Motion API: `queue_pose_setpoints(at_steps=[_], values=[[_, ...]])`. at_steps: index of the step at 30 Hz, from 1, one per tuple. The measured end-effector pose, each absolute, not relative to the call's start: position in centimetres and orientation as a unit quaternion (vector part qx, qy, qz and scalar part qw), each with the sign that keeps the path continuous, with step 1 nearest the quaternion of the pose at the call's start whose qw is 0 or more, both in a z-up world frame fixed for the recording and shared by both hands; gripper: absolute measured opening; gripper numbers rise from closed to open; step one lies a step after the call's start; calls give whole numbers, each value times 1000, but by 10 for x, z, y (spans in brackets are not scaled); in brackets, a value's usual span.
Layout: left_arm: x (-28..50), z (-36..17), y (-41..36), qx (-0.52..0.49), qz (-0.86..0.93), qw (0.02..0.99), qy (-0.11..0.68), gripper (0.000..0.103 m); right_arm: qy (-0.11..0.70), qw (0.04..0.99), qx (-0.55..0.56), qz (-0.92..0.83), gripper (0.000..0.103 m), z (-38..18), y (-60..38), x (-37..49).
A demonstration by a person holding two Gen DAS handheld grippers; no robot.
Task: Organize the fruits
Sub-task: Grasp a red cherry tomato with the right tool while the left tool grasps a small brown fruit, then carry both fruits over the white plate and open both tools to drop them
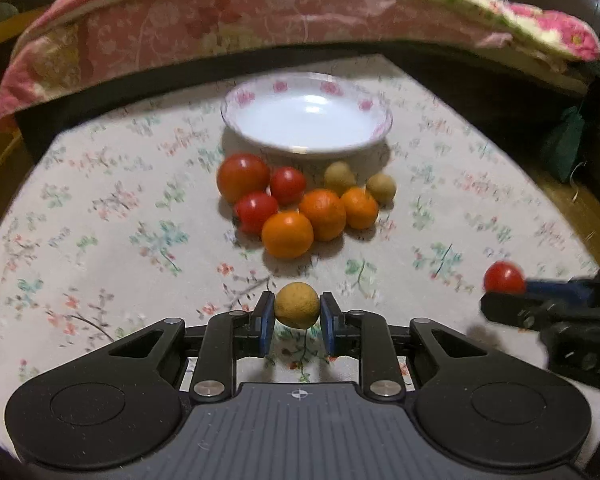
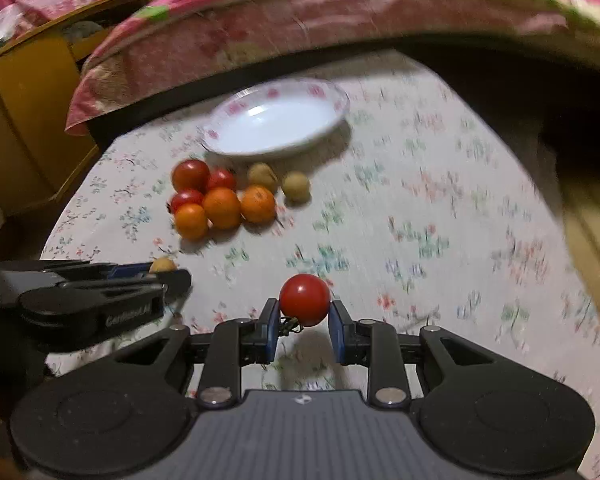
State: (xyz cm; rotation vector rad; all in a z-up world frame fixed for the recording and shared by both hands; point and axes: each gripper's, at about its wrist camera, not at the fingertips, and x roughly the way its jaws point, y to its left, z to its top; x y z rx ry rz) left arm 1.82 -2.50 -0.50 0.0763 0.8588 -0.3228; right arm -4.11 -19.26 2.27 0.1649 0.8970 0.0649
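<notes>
My left gripper [image 1: 297,312] is shut on a small tan-yellow fruit [image 1: 297,305], held just above the flowered tablecloth. My right gripper [image 2: 305,312] is shut on a red tomato [image 2: 305,299]; the same tomato [image 1: 504,277] shows at the right edge of the left wrist view. Further back lies a cluster of three red tomatoes [image 1: 243,176], three oranges [image 1: 287,235] and two tan fruits [image 1: 340,176]. Behind the cluster stands a white plate [image 1: 236,96] with a pink flower rim, nothing in it. In the right wrist view the left gripper [image 2: 168,274] sits at the left with its tan fruit [image 2: 162,265].
The table wears a pale flowered cloth [image 1: 100,208]. A bed with a pink floral quilt [image 1: 220,20] runs along the far edge. A yellow wooden cabinet [image 2: 28,112] stands at the back left. A dark green bag [image 1: 564,148] hangs at the right.
</notes>
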Motion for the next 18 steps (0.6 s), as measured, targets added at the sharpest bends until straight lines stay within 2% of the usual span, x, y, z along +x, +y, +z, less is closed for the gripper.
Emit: queue_pose_setpoints(at_steps=[9, 13, 18], values=[[28, 43, -18, -7, -181, 905, 384, 31, 439, 895, 83, 17, 26, 59, -184, -25], [49, 55, -20, -14, -185, 906, 382, 31, 409, 910, 55, 20, 26, 78, -177, 2], [93, 59, -35, -8, -185, 905, 384, 31, 397, 914, 82, 27, 26, 78, -194, 50]])
